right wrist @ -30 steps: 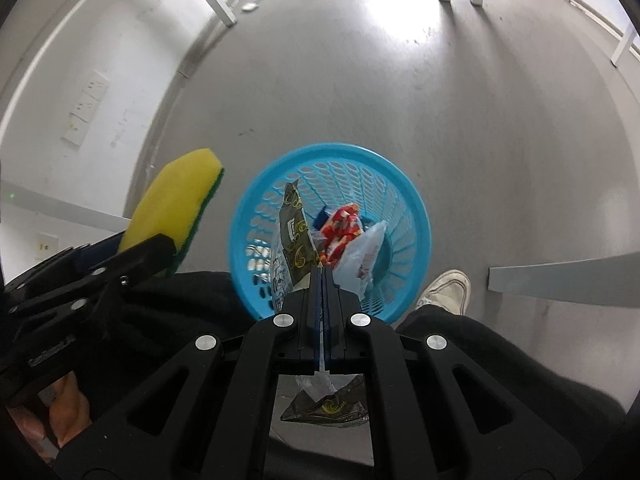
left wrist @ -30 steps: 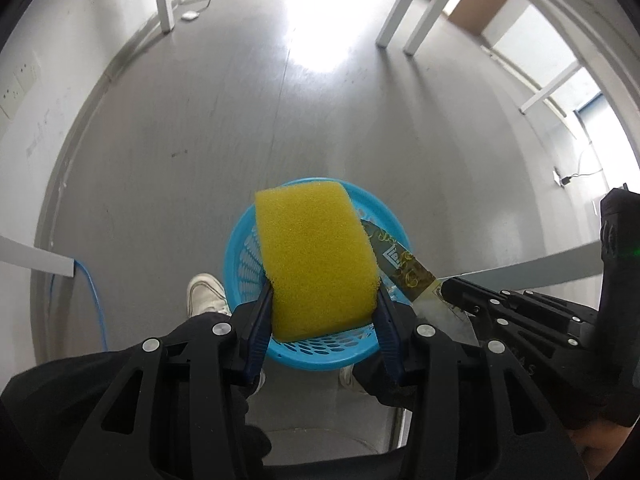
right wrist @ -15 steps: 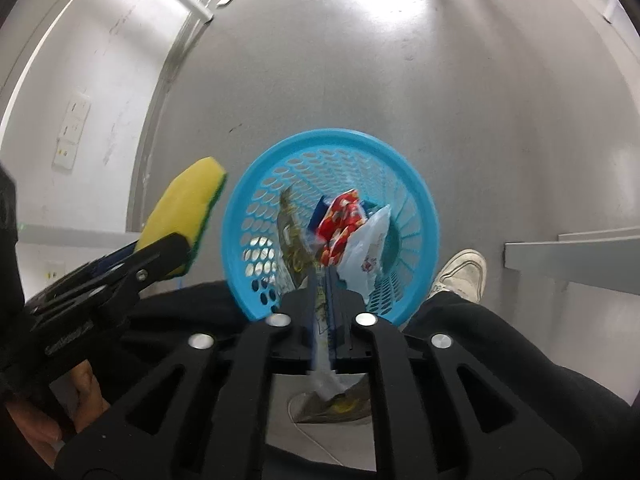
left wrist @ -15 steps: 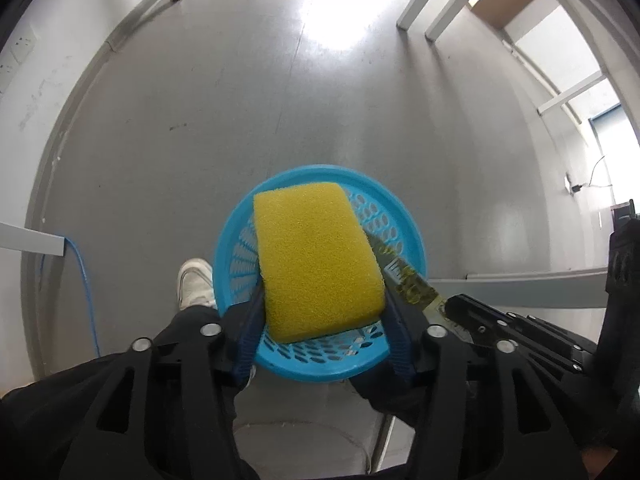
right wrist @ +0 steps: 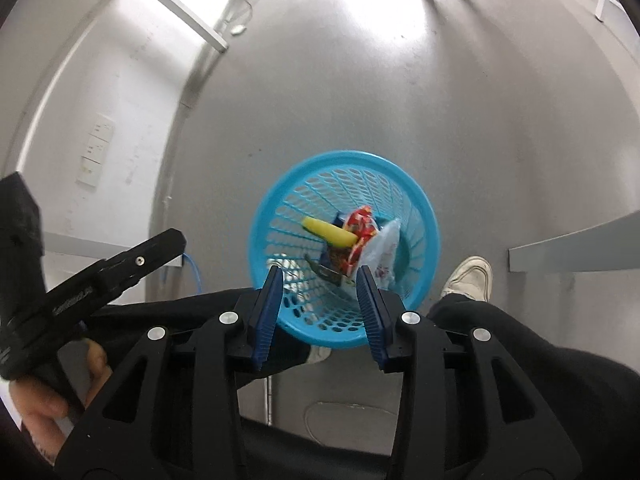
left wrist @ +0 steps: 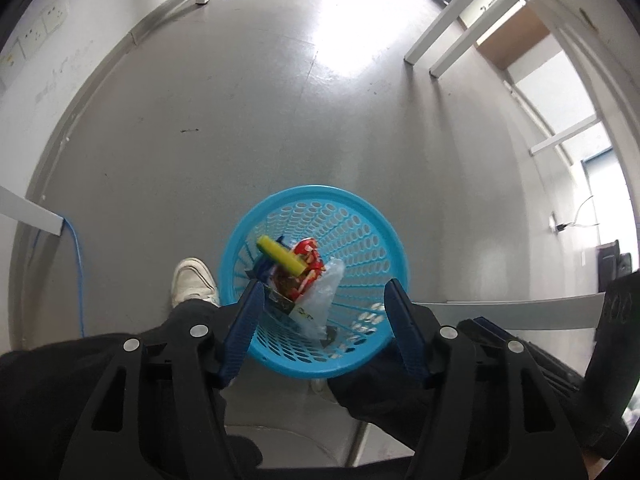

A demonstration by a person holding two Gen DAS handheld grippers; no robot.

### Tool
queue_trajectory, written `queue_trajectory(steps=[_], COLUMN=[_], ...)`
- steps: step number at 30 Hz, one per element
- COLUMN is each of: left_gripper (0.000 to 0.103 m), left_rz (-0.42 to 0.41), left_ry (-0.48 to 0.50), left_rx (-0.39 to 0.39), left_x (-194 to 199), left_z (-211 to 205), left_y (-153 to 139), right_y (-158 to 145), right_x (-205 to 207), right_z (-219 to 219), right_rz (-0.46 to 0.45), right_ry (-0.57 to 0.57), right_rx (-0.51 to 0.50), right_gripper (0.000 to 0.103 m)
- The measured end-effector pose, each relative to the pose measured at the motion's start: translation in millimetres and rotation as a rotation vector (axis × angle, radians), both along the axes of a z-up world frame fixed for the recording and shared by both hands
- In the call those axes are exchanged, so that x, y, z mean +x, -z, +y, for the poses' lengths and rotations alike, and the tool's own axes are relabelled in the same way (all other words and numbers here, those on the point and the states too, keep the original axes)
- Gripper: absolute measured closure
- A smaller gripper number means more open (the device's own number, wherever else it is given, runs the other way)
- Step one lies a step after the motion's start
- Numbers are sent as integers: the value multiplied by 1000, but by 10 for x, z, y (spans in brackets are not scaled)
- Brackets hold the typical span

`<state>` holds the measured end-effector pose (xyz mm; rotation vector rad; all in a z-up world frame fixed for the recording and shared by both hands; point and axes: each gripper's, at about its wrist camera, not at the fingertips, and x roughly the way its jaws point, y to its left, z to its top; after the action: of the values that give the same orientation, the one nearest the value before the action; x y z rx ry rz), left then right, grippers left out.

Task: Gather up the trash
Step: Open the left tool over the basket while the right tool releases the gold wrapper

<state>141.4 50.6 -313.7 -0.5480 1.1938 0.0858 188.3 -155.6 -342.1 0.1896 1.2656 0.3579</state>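
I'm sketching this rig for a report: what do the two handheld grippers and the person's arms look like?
Both the left gripper and right gripper are matte black plastic frames with triangular cut-outs and silver screw heads. Their fingers carry ribbed blue pads. The person's bare hand shows; clothing is black.

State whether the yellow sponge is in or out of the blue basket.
In. The sponge lies inside the basket, on top of the wrappers; both hand-held grippers are open and empty.

Left hand-held gripper (left wrist: 324, 312) & right hand-held gripper (right wrist: 319, 300): jaws spread, nothing held, pointing down.
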Motion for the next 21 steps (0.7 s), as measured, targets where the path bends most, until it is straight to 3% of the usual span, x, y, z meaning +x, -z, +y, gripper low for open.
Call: queue_trajectory(steps=[2,7,10,14,21], left_gripper=[41,41,41,41,41], left_rz=[-13,-50,-78,-108,-178], left_ry=[-10,53,36,21,23], left_rx=[1,88,141,169,219], left_x=[-72,-231,-384,-594,-999], left_z=[24,-141,-132,-202,-332], left_y=[-45,-210,-327,-477,-752], right_y=[-84,-247,-361,-522,-863], right_x=[-85,-318,-473,-654,-1087], right_z=[-13,52,83,-22,0], right_rz=[-22,-79,-110,-130,-219], right_ry=[-8,-48,-68,-55,-113], right_rx=[0,-60,-78,-53,-99], right_gripper=[66,59,59,53,44])
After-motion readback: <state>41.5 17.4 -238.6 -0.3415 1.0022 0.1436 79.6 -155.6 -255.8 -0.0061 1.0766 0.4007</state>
